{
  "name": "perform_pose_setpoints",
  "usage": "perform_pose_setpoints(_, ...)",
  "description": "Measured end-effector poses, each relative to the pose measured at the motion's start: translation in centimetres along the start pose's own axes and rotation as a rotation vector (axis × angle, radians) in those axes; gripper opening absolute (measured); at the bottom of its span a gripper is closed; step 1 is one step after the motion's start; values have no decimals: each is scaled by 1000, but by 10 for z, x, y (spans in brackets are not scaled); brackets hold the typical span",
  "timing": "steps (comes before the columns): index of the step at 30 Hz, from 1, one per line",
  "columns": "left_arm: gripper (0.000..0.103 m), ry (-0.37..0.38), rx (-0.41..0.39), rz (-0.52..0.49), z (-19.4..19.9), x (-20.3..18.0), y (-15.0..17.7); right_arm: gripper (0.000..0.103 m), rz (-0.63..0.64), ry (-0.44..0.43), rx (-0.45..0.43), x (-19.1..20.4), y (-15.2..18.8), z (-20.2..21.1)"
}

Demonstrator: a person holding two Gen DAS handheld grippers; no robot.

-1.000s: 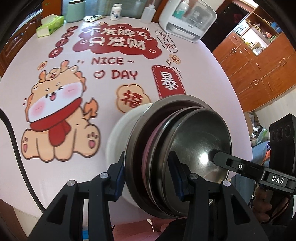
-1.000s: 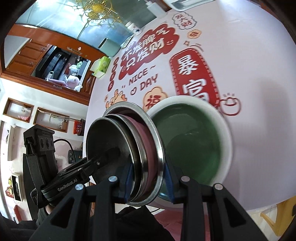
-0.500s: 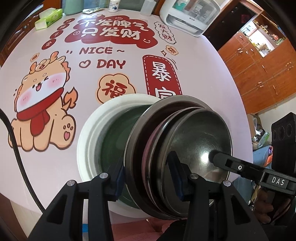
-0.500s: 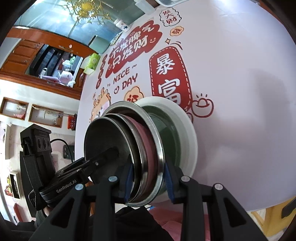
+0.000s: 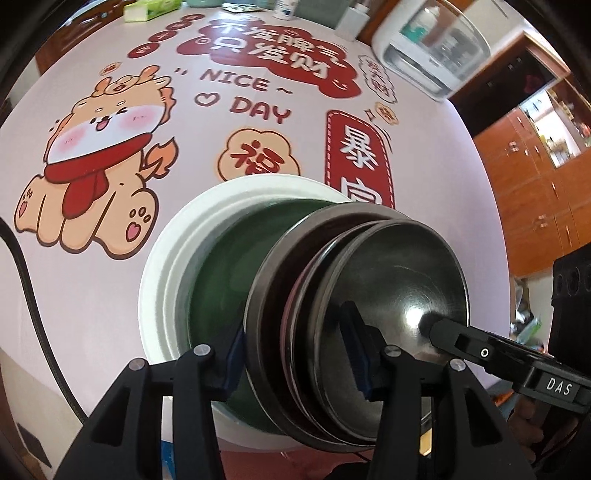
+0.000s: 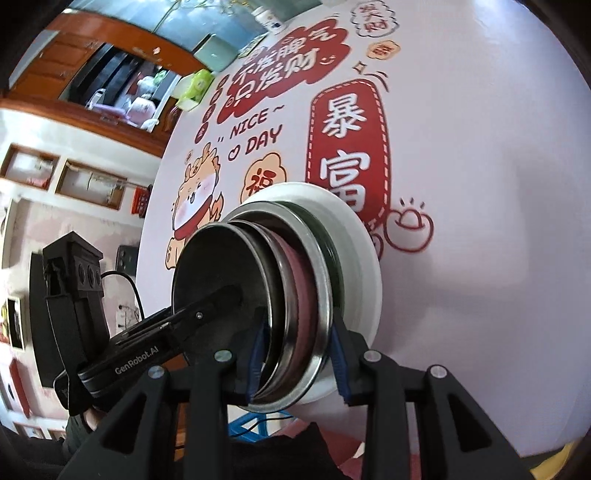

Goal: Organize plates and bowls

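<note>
A nested stack of dishes [image 5: 399,288] has a wide steel plate [image 5: 266,295] at the bottom, a pink dish [image 5: 291,306] in the middle and a steel bowl on top. It sits tilted over a white dish with a green inside [image 5: 166,266]. My left gripper [image 5: 297,354] holds the stack's near rim, its pads against the steel while its jaws are opening. My right gripper [image 6: 298,354] holds the opposite rim of the stack [image 6: 306,280] the same way, jaws also opening. The white dish [image 6: 362,266] lies right behind the stack. I cannot tell whether the two touch.
The round table [image 5: 110,332] wears a pink cloth printed with a cartoon dragon [image 5: 99,155] and red lettering. A white appliance [image 5: 424,48], bottles and a tissue pack [image 5: 151,7] stand along the far edge. A black cable [image 5: 26,280] runs down the left side. Wooden cabinets [image 5: 535,177] stand to the right.
Both grippers have carried the stack downward and over the white dish, whose green inside now shows beneath it. The fingers of both stand slightly wider apart.
</note>
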State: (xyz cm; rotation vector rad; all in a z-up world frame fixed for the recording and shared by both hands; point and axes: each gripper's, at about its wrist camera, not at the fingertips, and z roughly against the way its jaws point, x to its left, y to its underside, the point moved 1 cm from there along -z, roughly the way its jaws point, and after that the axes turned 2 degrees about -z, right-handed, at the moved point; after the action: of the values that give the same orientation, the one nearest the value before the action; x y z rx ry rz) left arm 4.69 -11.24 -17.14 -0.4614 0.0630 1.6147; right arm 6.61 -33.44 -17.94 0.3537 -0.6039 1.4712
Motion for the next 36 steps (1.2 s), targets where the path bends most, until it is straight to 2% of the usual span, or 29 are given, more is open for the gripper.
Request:
perform_pose_setpoints(9,49,-45,-6,10,-3,3,-7,35,37,26,16,9,-10,-5)
perform_pose_setpoints(15,49,-77,-13,-34,3,5,-8,36,6,61,-11,10,-10,-3)
perform_pose_setpoints(18,50,-80,-25,-45,9,10,-11,50,-28,73,-50,9,-11,2)
perform_pose_setpoints(19,54,-79,-27,-45,11,13,-13,56,-34,82,-67,10,-11,4)
perform_pose_setpoints(22,67,-79,-35,-36,19,21,-15,59,-56,112,-128,13,-8,10)
perform_pose_setpoints(24,69,-79,-45,-40,27,25,-16,60,-67,132,-161,15,-6,14)
perform_pose_setpoints(26,74,-79,-56,-49,35,29,-17,67,-74,168,-194,20,-3,17)
perform_pose_setpoints(28,74,-95,-80,-66,48,34,-16,73,-85,200,-237,26,2,22)
perform_pose_setpoints(36,76,-120,-178,-127,97,51,-18,82,-106,273,-362,64,26,29)
